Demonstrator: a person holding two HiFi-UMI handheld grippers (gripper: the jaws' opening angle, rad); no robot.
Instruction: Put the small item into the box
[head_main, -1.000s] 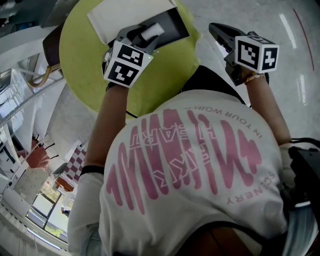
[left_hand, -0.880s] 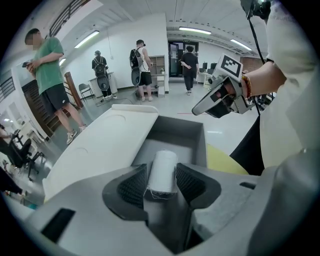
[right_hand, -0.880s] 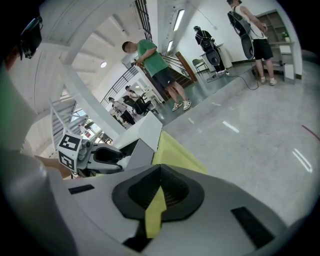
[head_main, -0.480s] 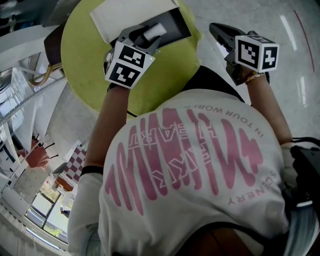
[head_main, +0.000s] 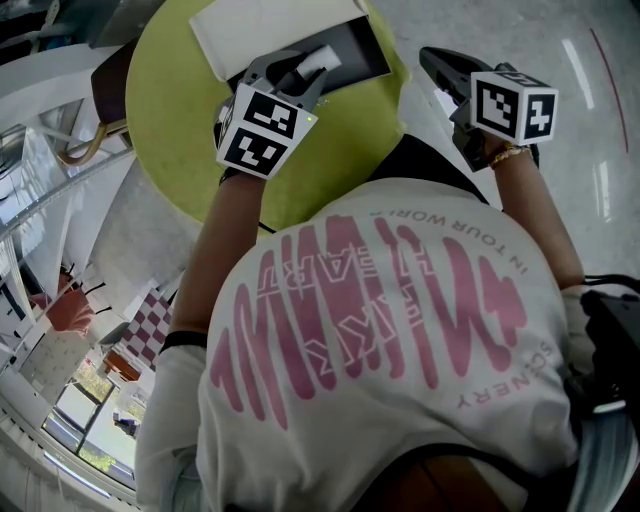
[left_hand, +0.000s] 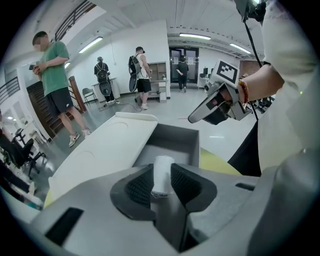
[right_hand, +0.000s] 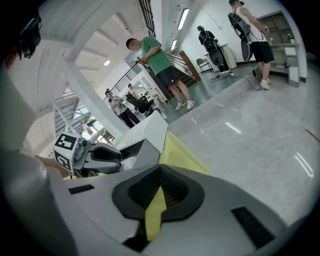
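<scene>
1. A small white roll (left_hand: 162, 167) is clamped in the left hand-held gripper (head_main: 305, 72), whose jaws have just been closing.
2. The roll is held over an open grey box (left_hand: 176, 136) on a yellow bench (head_main: 180, 120).
3. The right hand-held gripper (right_hand: 161, 172) is seen with its jaws together.

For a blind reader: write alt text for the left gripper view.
The left tongs, which have just been closing, grip a small white roll over an open grey box with its white lid open to the left, on a yellow-green table. The right tongs, in a hand, hover at upper right; several people stand behind.
</scene>
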